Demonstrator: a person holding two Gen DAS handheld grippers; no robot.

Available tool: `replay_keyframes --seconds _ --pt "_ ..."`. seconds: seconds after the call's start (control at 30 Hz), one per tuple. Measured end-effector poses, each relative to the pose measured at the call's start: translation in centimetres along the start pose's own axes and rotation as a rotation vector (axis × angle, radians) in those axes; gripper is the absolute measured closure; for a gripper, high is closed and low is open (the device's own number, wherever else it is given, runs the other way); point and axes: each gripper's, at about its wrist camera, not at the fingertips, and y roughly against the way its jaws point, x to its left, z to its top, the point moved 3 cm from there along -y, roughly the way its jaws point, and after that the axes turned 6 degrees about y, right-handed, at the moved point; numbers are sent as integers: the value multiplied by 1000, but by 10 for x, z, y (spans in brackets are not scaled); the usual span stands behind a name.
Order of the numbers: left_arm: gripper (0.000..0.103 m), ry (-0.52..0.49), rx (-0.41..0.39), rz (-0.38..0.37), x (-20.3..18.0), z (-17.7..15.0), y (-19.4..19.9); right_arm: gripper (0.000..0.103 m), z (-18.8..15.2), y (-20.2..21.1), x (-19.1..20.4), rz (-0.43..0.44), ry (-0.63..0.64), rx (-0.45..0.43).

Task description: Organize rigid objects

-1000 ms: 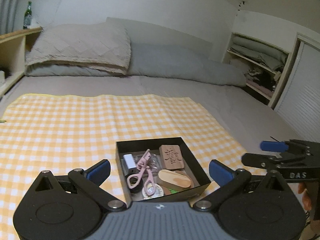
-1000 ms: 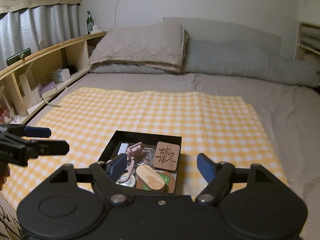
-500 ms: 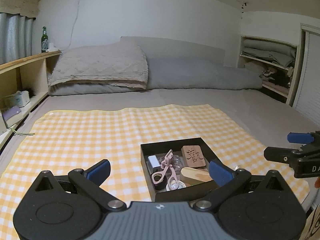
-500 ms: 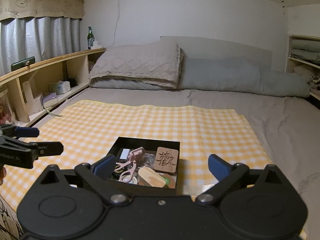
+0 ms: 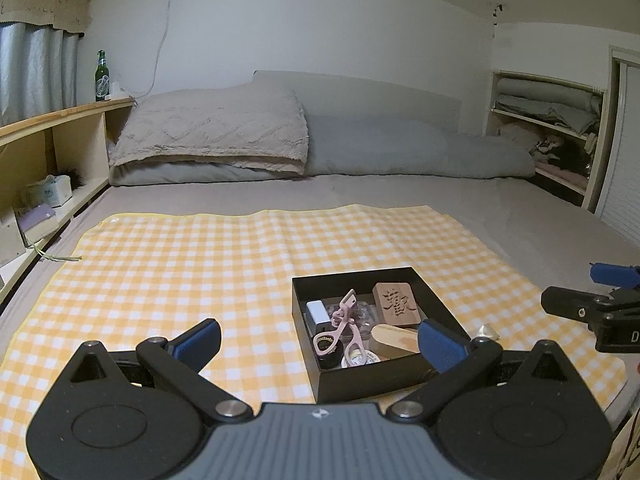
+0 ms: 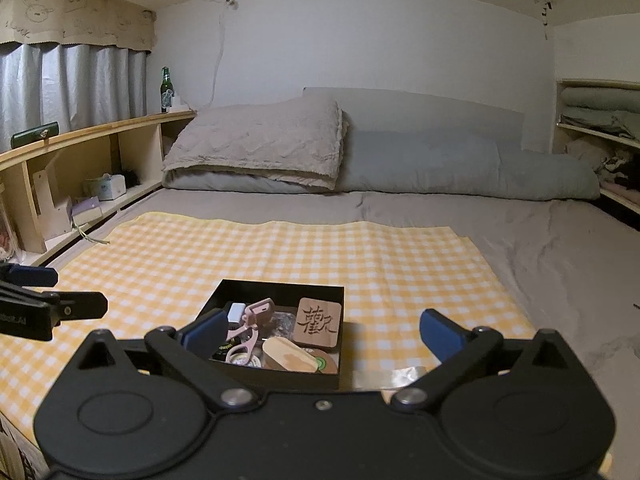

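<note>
A black open box [image 5: 304, 292] [image 6: 280, 283] stands on the yellow checked cloth [image 5: 180, 264]. It holds a carved wooden block [image 5: 396, 305] [image 6: 318, 322], a pink eyelash curler [image 5: 344, 320] [image 6: 250, 320], a small white case [image 5: 318, 312], a wooden oval piece [image 6: 286, 354] and round tins. My left gripper [image 5: 320, 342] hovers open just before the box, with the box's near half seen between its blue pads. My right gripper [image 6: 322, 331] also stands wide open in front of the box, empty. Each gripper's fingers [image 5: 568, 308] [image 6: 76, 306] show at the edge of the other's view.
A crumpled foil scrap [image 5: 486, 332] [image 6: 390, 376] lies on the cloth right of the box. Pillows [image 5: 208, 136] lie at the bed's head. A wooden shelf [image 5: 52, 120] with a green bottle [image 5: 102, 76] runs along the left; bedding shelves [image 5: 548, 120] stand at the right.
Both views have tilted up and drawn back, showing more of the room. In the left wrist view the box has shifted right. The right gripper's jaws have spread wider.
</note>
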Motion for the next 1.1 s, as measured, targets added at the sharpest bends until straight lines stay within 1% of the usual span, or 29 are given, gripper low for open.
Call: replay_keyframes --seconds 1.1 --pt "0 3 -1 -4 1 1 0 0 0 1 7 13 17 -7"
